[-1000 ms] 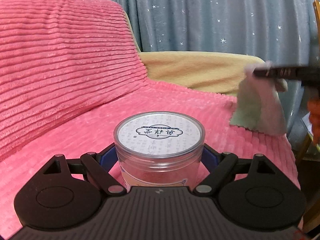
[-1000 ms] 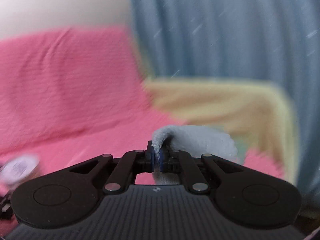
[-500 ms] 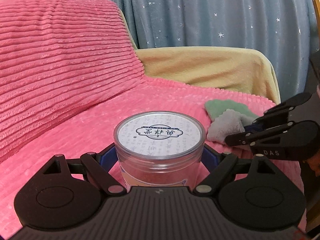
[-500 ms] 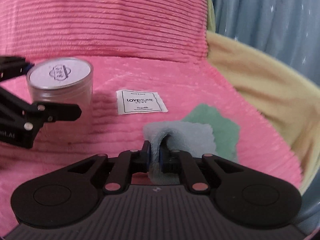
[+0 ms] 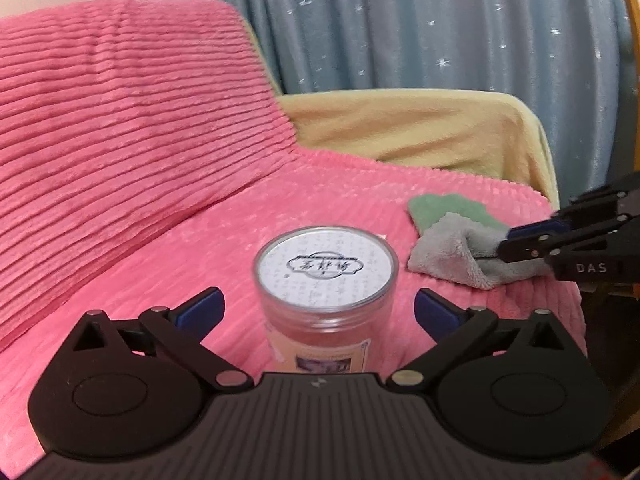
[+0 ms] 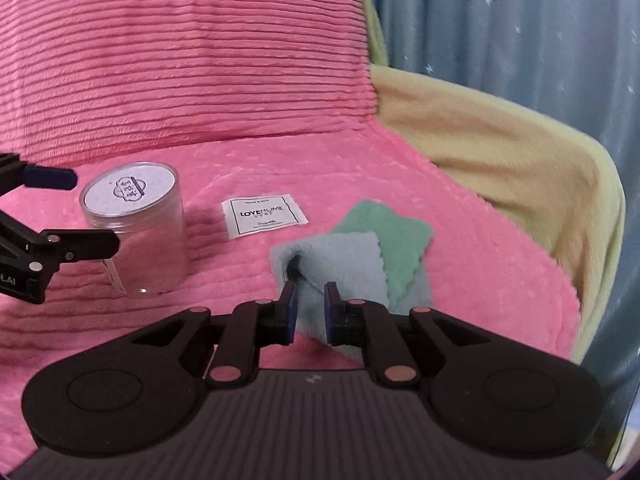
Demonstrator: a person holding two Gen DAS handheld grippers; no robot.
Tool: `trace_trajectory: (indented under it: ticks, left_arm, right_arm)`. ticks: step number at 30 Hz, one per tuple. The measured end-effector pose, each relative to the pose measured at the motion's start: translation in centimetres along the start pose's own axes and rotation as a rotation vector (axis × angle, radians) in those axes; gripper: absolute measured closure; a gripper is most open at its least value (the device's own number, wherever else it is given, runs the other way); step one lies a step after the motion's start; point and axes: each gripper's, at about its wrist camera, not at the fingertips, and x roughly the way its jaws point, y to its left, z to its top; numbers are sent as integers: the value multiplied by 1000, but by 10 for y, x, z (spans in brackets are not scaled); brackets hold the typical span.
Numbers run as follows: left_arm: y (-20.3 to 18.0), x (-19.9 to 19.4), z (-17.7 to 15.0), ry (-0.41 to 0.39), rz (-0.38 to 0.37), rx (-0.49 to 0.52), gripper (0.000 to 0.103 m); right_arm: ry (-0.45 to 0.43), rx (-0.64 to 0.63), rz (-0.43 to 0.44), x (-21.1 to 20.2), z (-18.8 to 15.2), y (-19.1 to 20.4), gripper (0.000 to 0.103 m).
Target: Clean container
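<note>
On the pink ribbed blanket [image 5: 120,152] stands a clear round jar [image 5: 326,280] with a white printed lid, upright, between the blue-padded fingers of the left gripper [image 5: 318,308]. Those fingers are spread wide — each pad sits apart from the jar's wall, touching nothing. From the right wrist view the same jar [image 6: 134,228] shows at the left, with one black finger passing in front of it and the other behind.

Off to the jar's right lies a folded cloth [image 5: 452,252], grey on one face and green on the other, resting on the blanket. The right gripper [image 6: 310,306] has its fingers a little apart, with a raised fold of the cloth [image 6: 340,260] between them; whether the pads press the fabric I cannot tell, though a gap shows beside one pad. A white sewn label [image 6: 264,216] reading LOVEHOME lies flat on the blanket between jar and cloth. Behind are a yellow cover [image 6: 500,152] and a blue starred curtain [image 5: 440,24].
</note>
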Motion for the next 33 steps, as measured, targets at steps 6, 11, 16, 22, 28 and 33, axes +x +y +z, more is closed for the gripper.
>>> trace_trajectory:
  ticks: [6,11,16,22,28,33]
  left_arm:
    - [-14,-29,0,35,44,-2,1]
    - [-31,-48,-10,70,70,-36,1]
    - [-41,-47,-10,81,80,-83,1]
    - [-49,-28,-11,140,120,-124,1]
    - [-50,-20,-15,171,122,-182,1]
    - [-53,-18,-16,179,89,-207,1]
  right_arm:
    - [14,62,0,-11,-6,-1,94]
    - [25,113,1,-21,-10,-1,94]
    - [37,165,1,-30,-15,-1,94]
    - [101,259,-5,-18,-18,-7,94]
    - [128,271,7,-12,-18,-7,94]
    - [143,260,12,-10,-19,-5,94]
